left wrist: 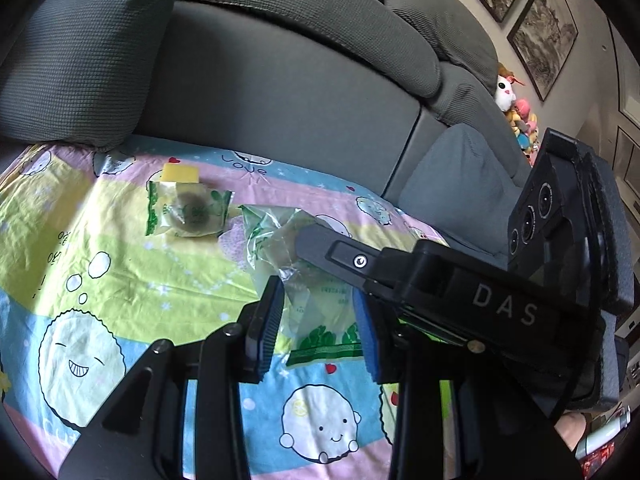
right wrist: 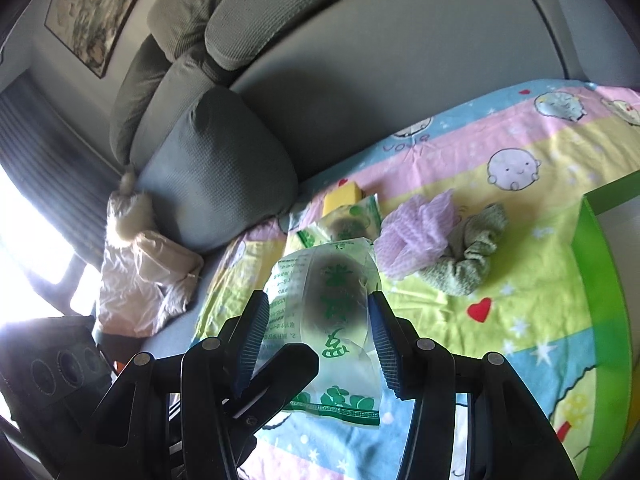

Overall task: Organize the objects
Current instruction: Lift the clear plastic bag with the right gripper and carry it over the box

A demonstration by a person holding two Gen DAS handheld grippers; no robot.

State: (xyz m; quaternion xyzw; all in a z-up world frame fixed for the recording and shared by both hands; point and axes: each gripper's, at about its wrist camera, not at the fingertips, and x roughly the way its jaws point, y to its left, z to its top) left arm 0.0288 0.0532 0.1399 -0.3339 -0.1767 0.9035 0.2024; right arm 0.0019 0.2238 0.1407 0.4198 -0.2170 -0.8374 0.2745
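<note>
Plainly, looking first along the left gripper (left wrist: 316, 332): standing with its pads partly apart either side of a clear snack packet (left wrist: 320, 308), though not showing whether actually pressing on it. Reaching in from the side, the right gripper (left wrist: 308, 246), laying one finger across the packet's upper end. Counting here two such green-printed packets, the second packet (left wrist: 188, 212) lying flat on the cartoon blanket (left wrist: 120, 280), touching one yellow block (left wrist: 180, 172).

Turning next to the right wrist view: framing the same snack packet (right wrist: 336, 304) between the right gripper's (right wrist: 316, 336) spread pads, seemingly raised off the blanket; again not telling whether pinching or only flanking. Counting further one purple mesh cloth (right wrist: 412, 236) and one green cloth (right wrist: 468, 264), touching each other, near a green box (right wrist: 600, 280).

Judging the packet as handling light, its film slick and crinkling, its dark round filling likely crumbling under hard pressure; so probably gripping best at a sealed end, gently.
</note>
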